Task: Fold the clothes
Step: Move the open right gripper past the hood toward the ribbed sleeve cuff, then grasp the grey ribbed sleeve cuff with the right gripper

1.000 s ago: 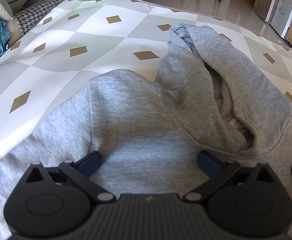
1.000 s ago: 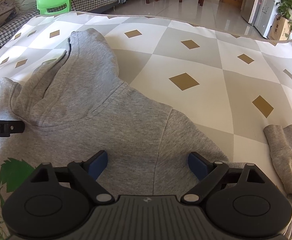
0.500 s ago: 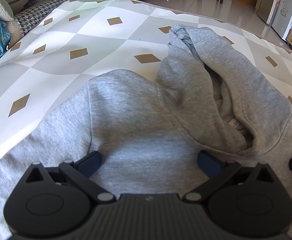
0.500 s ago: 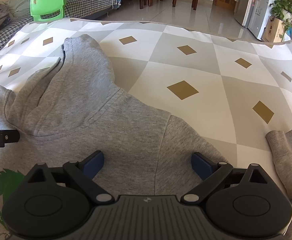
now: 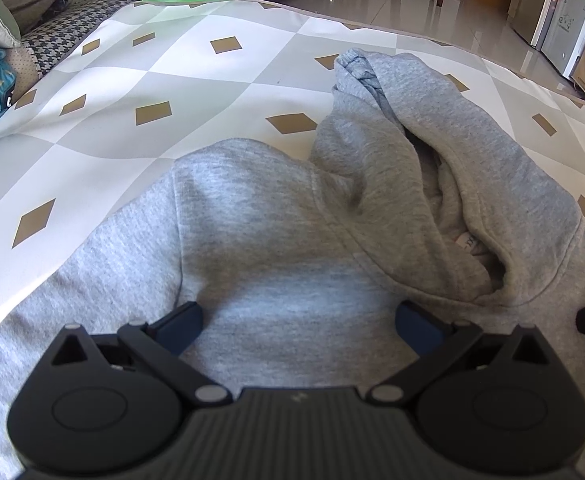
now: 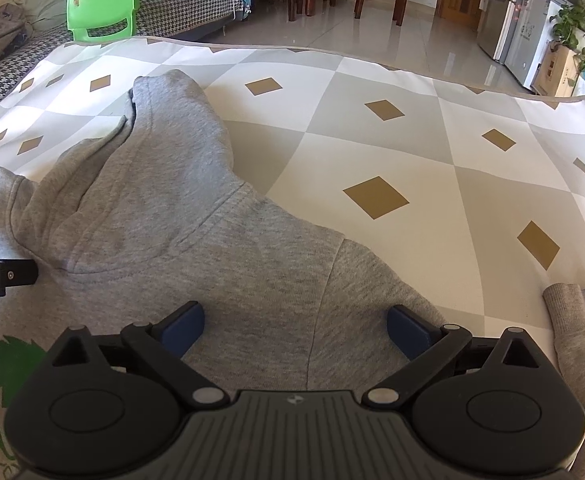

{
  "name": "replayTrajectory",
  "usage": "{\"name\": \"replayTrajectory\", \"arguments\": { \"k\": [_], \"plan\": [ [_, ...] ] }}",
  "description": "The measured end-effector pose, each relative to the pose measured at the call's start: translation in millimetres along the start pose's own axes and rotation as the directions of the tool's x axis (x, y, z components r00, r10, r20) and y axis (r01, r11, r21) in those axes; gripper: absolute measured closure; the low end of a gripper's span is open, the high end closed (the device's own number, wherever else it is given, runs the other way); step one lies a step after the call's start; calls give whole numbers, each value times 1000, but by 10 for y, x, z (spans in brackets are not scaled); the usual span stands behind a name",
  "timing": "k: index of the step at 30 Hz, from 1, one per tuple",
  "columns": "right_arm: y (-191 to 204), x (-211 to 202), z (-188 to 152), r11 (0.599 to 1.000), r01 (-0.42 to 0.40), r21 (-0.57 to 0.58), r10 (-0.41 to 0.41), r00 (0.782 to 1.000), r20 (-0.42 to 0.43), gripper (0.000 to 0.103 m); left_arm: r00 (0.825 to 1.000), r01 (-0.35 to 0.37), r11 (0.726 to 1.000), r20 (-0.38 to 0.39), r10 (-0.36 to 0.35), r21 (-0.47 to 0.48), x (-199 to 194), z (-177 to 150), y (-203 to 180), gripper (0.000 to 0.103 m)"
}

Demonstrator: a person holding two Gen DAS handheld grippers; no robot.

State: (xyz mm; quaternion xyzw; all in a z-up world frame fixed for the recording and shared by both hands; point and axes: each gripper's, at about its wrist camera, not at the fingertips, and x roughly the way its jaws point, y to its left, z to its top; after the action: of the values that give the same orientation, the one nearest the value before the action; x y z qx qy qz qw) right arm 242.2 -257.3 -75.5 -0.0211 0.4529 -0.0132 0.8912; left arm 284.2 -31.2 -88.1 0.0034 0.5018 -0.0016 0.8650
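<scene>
A white-and-grey diamond-patterned mat (image 6: 372, 152) carries the grey fleece hoodie (image 5: 292, 264), hood toward its far edge. A green plastic chair (image 6: 104, 4) stands beyond. Left gripper (image 5: 298, 324) jaws spread; right gripper (image 6: 294, 328) jaws opening, nothing pinched.

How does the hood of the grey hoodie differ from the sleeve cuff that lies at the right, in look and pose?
The hood is large, smooth knit, bunched into deep folds; the sleeve cuff is small and ribbed. The hood reaches toward the far edge of the cover, left of the right gripper; the cuff lies to that gripper's right, near the frame edge. Both are the same grey fabric, and no gripper holds either.
</scene>
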Motion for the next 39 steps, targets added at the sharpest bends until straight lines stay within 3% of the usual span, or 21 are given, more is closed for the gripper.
{"name": "replayTrajectory", "arguments": {
  "k": [5,10,23,29,34,39],
  "plan": [
    [-37,-116,9,1000,-26,5,26,1000,-17,18,1000,-24,1000,-11,24,17,-78,-7,-36,0],
    [-190,-343,34,998,-48,36,47,999,24,21,1000,-26,999,3,25,44,-216,-25,-42,0],
    [-1138,-637,-36,979,112,173,-119,993,30,33,994,86,986,-72,-77,144,-507,-344,-252,0],
    [-1613,-606,-210,954,178,241,-177,984,-29,41,990,124,966,-90,-106,227,-651,-562,-470,0],
    [-1769,-549,-323,948,203,244,-190,979,-76,43,987,139,944,-122,-107,300,-700,-735,-613,0],
    [-1779,-452,-374,945,212,248,-188,975,-115,56,984,154,923,-135,-113,352,-783,-850,-682,0]
  ]
}}
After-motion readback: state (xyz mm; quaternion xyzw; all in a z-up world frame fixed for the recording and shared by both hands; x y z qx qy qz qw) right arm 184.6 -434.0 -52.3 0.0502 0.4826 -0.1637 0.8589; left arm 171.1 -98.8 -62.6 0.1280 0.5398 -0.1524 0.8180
